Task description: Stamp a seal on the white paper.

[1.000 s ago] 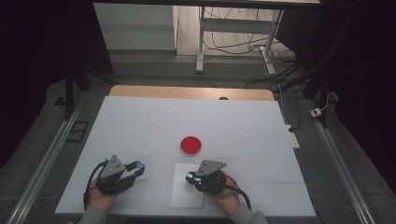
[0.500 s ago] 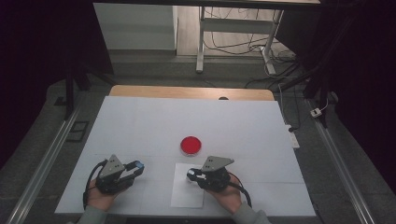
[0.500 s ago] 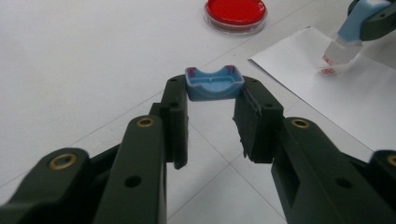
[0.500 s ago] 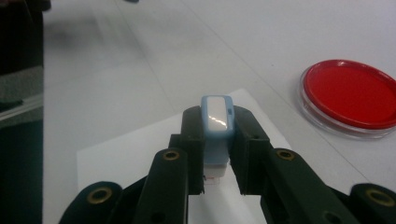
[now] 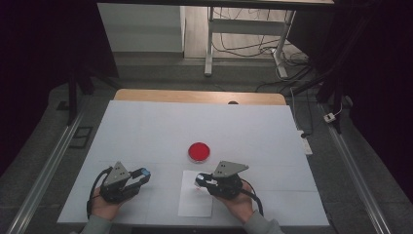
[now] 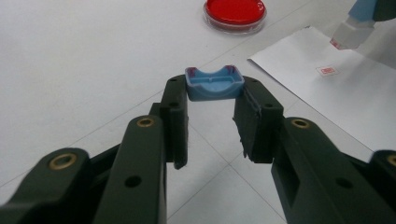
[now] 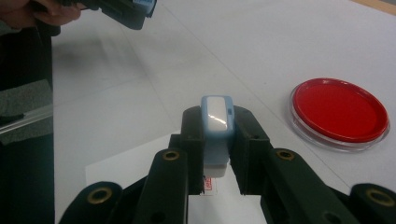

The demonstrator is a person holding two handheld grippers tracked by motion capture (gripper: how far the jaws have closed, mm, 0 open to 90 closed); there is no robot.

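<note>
Item: right gripper (image 7: 215,154). Jaws pinched on a blue-and-white stamp (image 7: 217,133), held across its body, printing end down over the near white paper sheet (image 5: 196,195). A small red imprint (image 6: 327,70) already lies on the sheet; the stamp's base sits just above it, whether touching cannot be told.

Item: left gripper (image 6: 212,116). Jaws partly spread, clamped at their tips on the stamp's blue cap (image 6: 214,83), hollow side up. In the high view this gripper (image 5: 139,174) rests at the near left of the table (image 5: 146,126), well apart from the sheet.

Item: red ink pad (image 5: 199,151), a round shallow dish, lid off, just beyond the far edge of the sheet, centre of the table.

Handling note, judged: the step in hand looks to be stamping the sheet. To do it well, keep the stamp upright and its face flat to the paper, lift or press straight along its axis without sliding so the mark stays crisp, and hold the grip firm. Keep the cap level and near, ready for refitting.
</note>
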